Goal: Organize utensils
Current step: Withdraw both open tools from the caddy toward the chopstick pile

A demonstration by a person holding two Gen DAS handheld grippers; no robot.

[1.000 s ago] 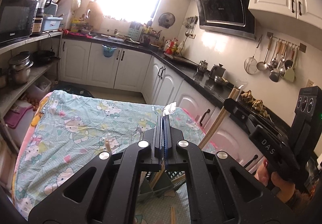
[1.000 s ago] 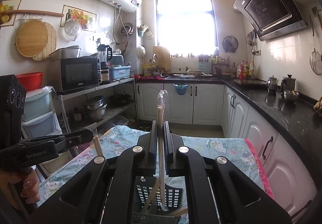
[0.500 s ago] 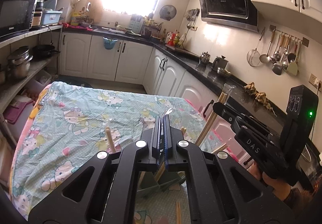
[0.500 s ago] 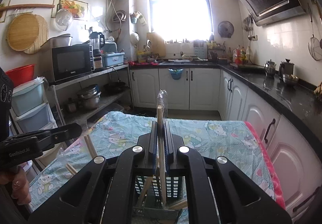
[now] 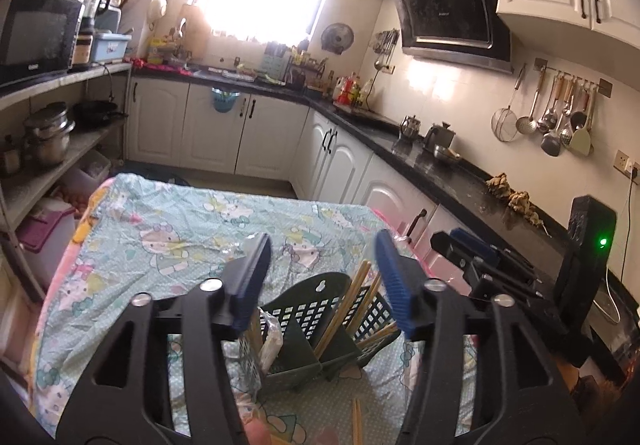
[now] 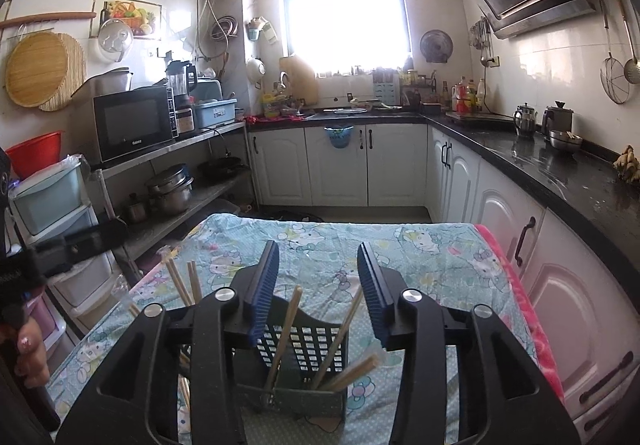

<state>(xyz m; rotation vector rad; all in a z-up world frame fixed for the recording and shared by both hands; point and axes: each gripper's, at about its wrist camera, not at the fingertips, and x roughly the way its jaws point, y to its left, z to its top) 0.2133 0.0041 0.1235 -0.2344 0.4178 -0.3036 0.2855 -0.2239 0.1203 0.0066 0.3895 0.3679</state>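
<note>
1. My left gripper (image 5: 322,277) points slightly down over the dark green utensil holder (image 5: 316,329); jaws opening, well apart, nothing between the blue pads.
2. My right gripper (image 6: 316,285) has the same downward tilt over the same holder (image 6: 304,349); jaws opening, pads clear of everything.
3. Wooden chopsticks (image 6: 282,337) stand tilted in the holder compartments. The left wrist view shows more (image 5: 348,309) leaning in the back section and a plastic-wrapped bundle (image 5: 270,337) in the left one.
4. The holder sits on the cartoon-print tablecloth (image 6: 420,245). Loose chopsticks (image 5: 355,419) lie on the cloth just in front of it.
5. A hand (image 6: 28,357) grips the left tool's handle at the right view's edge. Nothing blocks either gripper.
6. Around: black countertop (image 6: 560,173), white cabinets, microwave (image 6: 134,123) on the shelf.
</note>
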